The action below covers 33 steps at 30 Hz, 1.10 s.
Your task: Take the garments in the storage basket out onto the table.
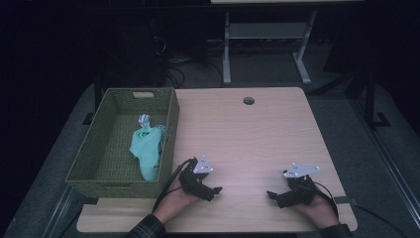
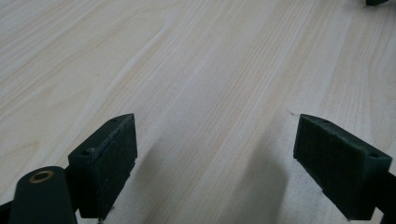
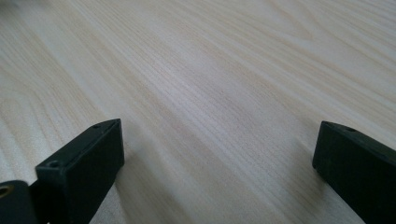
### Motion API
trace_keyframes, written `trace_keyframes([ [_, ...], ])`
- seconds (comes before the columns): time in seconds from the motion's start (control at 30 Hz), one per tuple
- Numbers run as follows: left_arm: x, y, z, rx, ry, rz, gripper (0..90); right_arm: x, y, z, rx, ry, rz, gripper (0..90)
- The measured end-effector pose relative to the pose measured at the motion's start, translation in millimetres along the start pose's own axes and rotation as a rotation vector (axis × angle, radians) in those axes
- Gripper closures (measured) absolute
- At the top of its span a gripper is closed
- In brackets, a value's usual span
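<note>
A green woven basket (image 1: 99, 163) stands at the table's left side. Inside it lies a teal cloth item (image 1: 147, 148) with a white patterned piece at its top. My left gripper (image 1: 212, 192) rests low over the table near the front edge, just right of the basket, jaws wide apart with bare wood between them (image 2: 215, 144). My right gripper (image 1: 275, 197) sits at the front right, pointing left toward the other one, also open over bare wood (image 3: 219, 154). Nothing is held by either.
The light wooden table (image 1: 247, 139) has a round cable hole (image 1: 248, 100) near its far edge. Beyond the table stands a metal desk frame (image 1: 262, 44) on dark floor. Cables trail from both grippers over the front edge.
</note>
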<state>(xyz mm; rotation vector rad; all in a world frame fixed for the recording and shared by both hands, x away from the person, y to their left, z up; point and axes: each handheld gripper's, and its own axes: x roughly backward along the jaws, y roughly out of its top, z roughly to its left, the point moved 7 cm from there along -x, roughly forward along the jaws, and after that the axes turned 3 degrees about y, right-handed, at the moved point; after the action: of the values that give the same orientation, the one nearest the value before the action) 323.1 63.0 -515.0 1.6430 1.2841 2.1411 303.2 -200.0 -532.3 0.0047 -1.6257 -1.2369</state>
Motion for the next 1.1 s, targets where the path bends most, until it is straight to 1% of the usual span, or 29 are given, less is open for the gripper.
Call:
trace_keyframes([
  [0.03,0.0,0.0,0.0,0.000,0.000,0.000,12.9,0.0,0.0,0.0,0.000,0.000,0.000,1.7],
  [0.07,1.8,1.7,-0.7,0.004,0.001,-0.012,12.9,0.0,0.0,0.1,-0.001,0.000,0.000,1.7],
  [0.2,4.6,2.9,-0.7,0.001,0.001,-0.016,12.9,-0.1,0.1,0.0,0.001,0.001,0.000,1.7],
  [0.23,6.7,4.7,0.2,0.010,-0.002,-0.027,12.9,-0.1,0.1,-0.2,0.003,0.000,0.000,1.7],
  [0.3,8.1,6.2,0.1,0.015,0.001,-0.036,12.9,0.0,0.1,0.0,0.000,0.001,0.000,1.7],
  [0.33,9.3,7.3,0.3,0.008,0.005,-0.042,13.0,-0.1,0.1,-0.2,0.004,0.000,0.000,1.7],
  [0.4,11.4,8.7,0.2,0.005,-0.002,-0.042,13.0,-0.5,0.5,-0.5,0.009,0.003,-0.002,1.7],
  [0.73,16.8,13.3,1.4,0.007,0.002,-0.053,13.1,-0.4,0.4,-0.5,0.009,0.003,-0.002,1.7],
  [0.83,17.3,14.0,2.0,0.007,0.002,-0.055,13.0,-0.5,0.5,-0.4,0.009,0.003,-0.002,1.7],
  [0.93,17.1,14.1,1.9,0.016,-0.007,-0.052,13.0,-0.4,0.4,-0.4,0.009,0.003,-0.002,1.7],
  [1.1,18.1,14.8,2.0,0.013,-0.006,-0.054,13.0,-0.5,0.5,-0.5,0.009,0.003,-0.002,1.7],
])
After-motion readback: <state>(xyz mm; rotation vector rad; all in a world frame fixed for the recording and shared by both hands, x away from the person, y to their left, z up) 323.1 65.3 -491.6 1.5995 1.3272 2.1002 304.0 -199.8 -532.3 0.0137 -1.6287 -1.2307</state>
